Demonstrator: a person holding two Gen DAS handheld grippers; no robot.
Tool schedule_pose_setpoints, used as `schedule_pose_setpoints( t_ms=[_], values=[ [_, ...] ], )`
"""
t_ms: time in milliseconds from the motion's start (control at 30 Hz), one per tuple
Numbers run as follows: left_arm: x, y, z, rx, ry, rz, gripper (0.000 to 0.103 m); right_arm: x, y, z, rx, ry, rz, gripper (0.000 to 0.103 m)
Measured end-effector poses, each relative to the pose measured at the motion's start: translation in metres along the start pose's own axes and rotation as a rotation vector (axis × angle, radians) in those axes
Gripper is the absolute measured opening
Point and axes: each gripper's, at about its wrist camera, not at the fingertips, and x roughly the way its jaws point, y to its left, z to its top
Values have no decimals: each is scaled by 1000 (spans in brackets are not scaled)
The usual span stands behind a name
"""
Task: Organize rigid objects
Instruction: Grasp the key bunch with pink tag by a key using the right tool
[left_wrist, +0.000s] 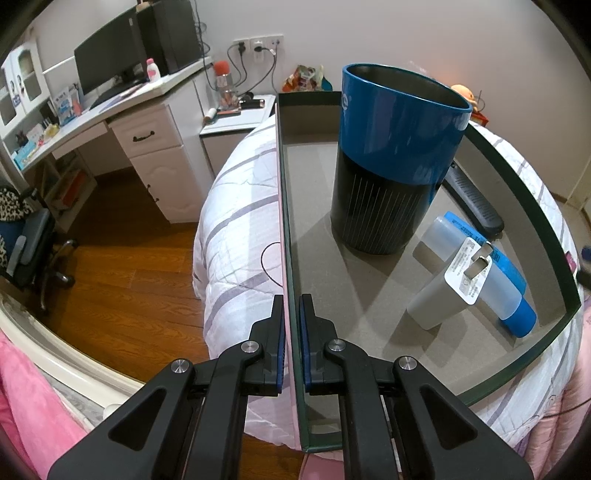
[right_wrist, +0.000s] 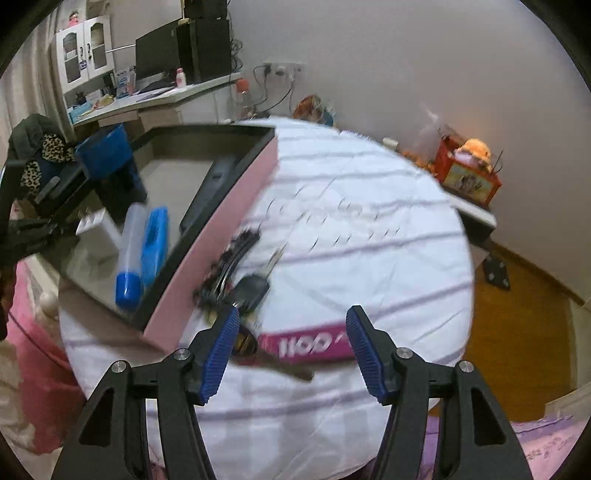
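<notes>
My left gripper (left_wrist: 291, 332) is shut on the left wall of a shallow box (left_wrist: 282, 192) that is pink outside with a grey floor and lies on the bed. Inside stand a blue-and-black cup (left_wrist: 395, 158), a white charger (left_wrist: 447, 288), a blue and clear case (left_wrist: 491, 266) and a black remote (left_wrist: 472, 199). My right gripper (right_wrist: 291, 350) hangs open above the white quilt to the right of the box (right_wrist: 221, 218). Below it lie a magenta labelled item (right_wrist: 314, 345), a black car key (right_wrist: 251, 288) and a dark tangled clip (right_wrist: 229, 262), all blurred.
The bed's striped quilt (right_wrist: 351, 229) spreads right of the box. A white desk (left_wrist: 147, 140) with a monitor stands at the far left, above wood floor (left_wrist: 122, 266) with an office chair (left_wrist: 33, 251). A nightstand holds a red box (right_wrist: 465, 173) at right.
</notes>
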Motion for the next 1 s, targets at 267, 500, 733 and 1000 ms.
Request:
schedule_pose_setpoints(
  t_ms=[267,500,733,1000],
  values=[
    [0,-3,0,8,9,26,4,12,12,-19,-7,10,88,62],
    [0,-2,-1,11,11,29,4,31,8,-16,-23,-6,92,60],
    [-1,-3,-3,13,10,32,4,42,-22,-6,21,-23,-8,58],
    [-1,-7,-3,17,12,38,4,48,-49,2,102,-47,6,58]
  ],
)
